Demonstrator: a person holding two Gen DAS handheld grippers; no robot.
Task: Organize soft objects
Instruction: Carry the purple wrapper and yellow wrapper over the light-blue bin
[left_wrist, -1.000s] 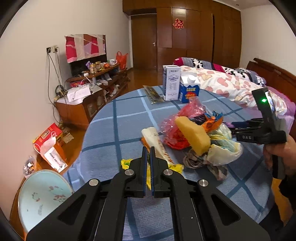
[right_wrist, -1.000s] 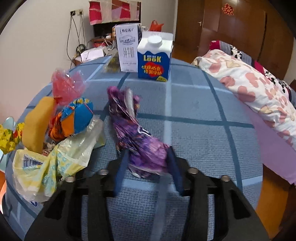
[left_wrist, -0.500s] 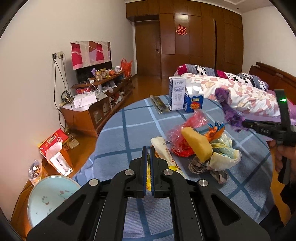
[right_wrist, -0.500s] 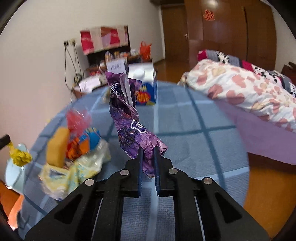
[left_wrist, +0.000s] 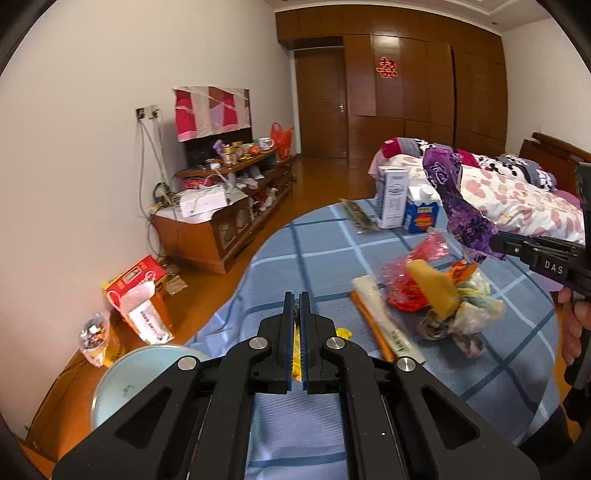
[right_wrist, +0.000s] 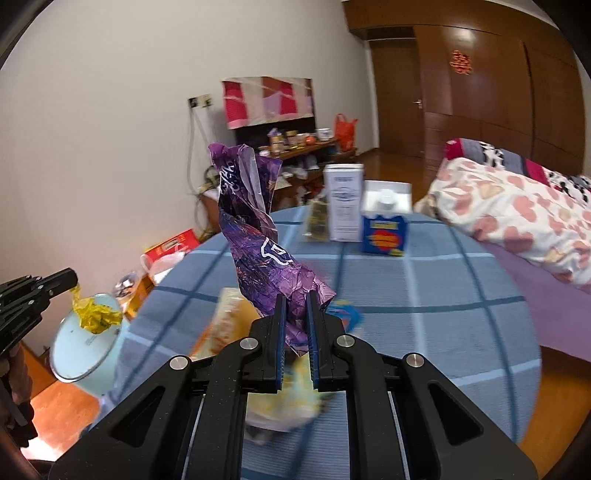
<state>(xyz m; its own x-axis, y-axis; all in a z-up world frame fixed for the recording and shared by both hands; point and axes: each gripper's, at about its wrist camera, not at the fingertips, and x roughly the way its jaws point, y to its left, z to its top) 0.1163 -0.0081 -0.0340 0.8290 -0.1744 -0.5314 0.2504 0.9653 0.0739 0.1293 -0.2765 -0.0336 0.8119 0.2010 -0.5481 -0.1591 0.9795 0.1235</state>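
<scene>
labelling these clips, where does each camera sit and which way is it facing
Left wrist: on the left tongs, shut on a yellow wrapper, facing across the table; a hand shows at right.
Right wrist: on the right tongs, shut on a purple wrapper, facing the cartons.
Shared: table, cartons, each other's tongs.

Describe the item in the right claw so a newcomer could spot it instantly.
Start at the round table with the blue checked cloth. Raised above its near edge, the right claw is shut on a crumpled purple foil wrapper. It is the only purple item, and stands upright.
</scene>
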